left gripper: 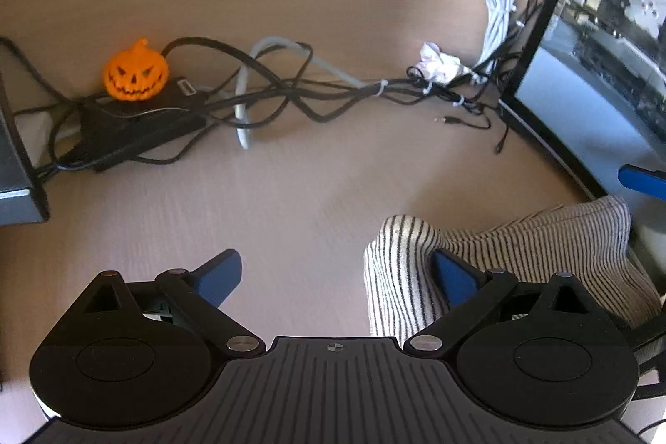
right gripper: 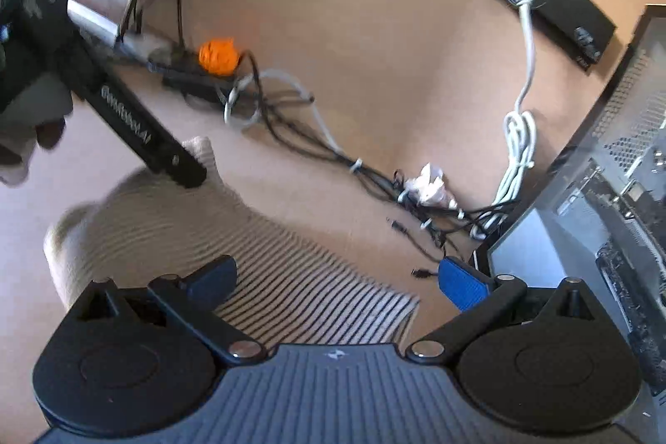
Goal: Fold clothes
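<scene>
Left wrist view: the striped garment (left gripper: 520, 256) lies bunched on the table (left gripper: 291, 194), just ahead and right of your left tongs (left gripper: 339, 279). Judge it light, soft and limp; take it at a hem or corner, not mid-panel. The left tongs stand spread wide, one blue pad touching a fold, gripping nothing. The right tongs (right gripper: 347, 284) are likewise spread, over the cloth's near edge, empty.

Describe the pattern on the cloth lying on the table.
The cloth has thin dark stripes on white, clearest in the left wrist view.
</scene>
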`<state>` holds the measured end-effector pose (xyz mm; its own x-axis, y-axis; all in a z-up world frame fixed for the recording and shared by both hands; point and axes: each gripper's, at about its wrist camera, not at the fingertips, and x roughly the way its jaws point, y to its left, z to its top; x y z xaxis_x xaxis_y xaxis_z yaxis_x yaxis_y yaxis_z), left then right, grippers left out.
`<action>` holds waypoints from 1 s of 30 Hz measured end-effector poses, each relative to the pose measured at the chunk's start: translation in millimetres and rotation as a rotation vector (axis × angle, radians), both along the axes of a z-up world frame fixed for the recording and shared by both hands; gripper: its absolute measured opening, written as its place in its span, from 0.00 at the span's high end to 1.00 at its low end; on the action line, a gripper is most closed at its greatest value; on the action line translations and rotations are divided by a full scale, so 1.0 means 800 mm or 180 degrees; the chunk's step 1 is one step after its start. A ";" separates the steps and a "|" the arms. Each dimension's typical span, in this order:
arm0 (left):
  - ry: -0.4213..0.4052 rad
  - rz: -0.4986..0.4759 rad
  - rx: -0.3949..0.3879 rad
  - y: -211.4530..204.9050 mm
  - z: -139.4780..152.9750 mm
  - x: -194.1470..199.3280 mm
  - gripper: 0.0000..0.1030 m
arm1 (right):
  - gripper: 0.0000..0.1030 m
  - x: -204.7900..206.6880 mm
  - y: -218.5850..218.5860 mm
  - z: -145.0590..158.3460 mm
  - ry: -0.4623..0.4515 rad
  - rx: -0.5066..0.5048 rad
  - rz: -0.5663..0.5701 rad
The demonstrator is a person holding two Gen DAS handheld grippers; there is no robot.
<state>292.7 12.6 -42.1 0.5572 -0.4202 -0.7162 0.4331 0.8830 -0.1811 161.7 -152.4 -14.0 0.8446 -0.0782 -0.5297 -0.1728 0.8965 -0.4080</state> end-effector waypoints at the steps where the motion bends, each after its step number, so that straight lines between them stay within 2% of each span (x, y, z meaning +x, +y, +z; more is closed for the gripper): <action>1: -0.0022 -0.0019 -0.0034 0.001 0.006 -0.003 0.02 | 0.00 -0.007 -0.001 0.006 -0.0016 0.0061 0.0070; 4: -0.0119 -0.0078 -0.0100 0.005 0.023 -0.011 0.02 | 0.00 -0.034 0.002 0.015 0.0076 0.0163 0.0396; 6: -0.0195 -0.0100 0.0002 0.001 0.025 -0.012 0.02 | 0.00 -0.048 0.007 0.000 0.0177 0.0028 0.0502; 8: -0.0184 -0.0112 0.0128 -0.005 0.016 -0.008 0.02 | 0.00 -0.054 0.007 -0.019 0.0105 -0.0071 0.0469; 11: -0.0124 -0.0107 0.0241 -0.015 -0.002 -0.004 0.02 | 0.00 -0.048 0.004 -0.026 0.0076 0.0050 0.0325; 15: -0.0044 -0.0029 0.0101 -0.004 0.004 -0.004 0.02 | 0.00 -0.044 0.000 -0.007 0.0118 0.0095 0.0373; 18: -0.0113 -0.0024 -0.0015 0.008 0.021 -0.013 0.02 | 0.00 -0.042 -0.019 0.017 -0.0075 0.0324 0.0155; 21: -0.0132 -0.0008 0.0063 0.007 0.020 -0.011 0.02 | 0.00 -0.026 -0.032 0.011 -0.0110 0.0217 -0.0158; 25: -0.0038 0.0008 0.0140 -0.004 0.001 -0.002 0.02 | 0.00 -0.005 -0.029 -0.038 0.0127 -0.0039 -0.0366; 26: -0.0013 0.0006 0.0154 -0.008 -0.004 0.001 0.02 | 0.00 -0.005 -0.032 -0.040 0.0082 0.0086 -0.0438; 30: 0.0025 -0.0027 0.0213 -0.013 -0.012 0.010 0.00 | 0.00 -0.008 -0.041 -0.032 0.0116 0.0219 -0.0480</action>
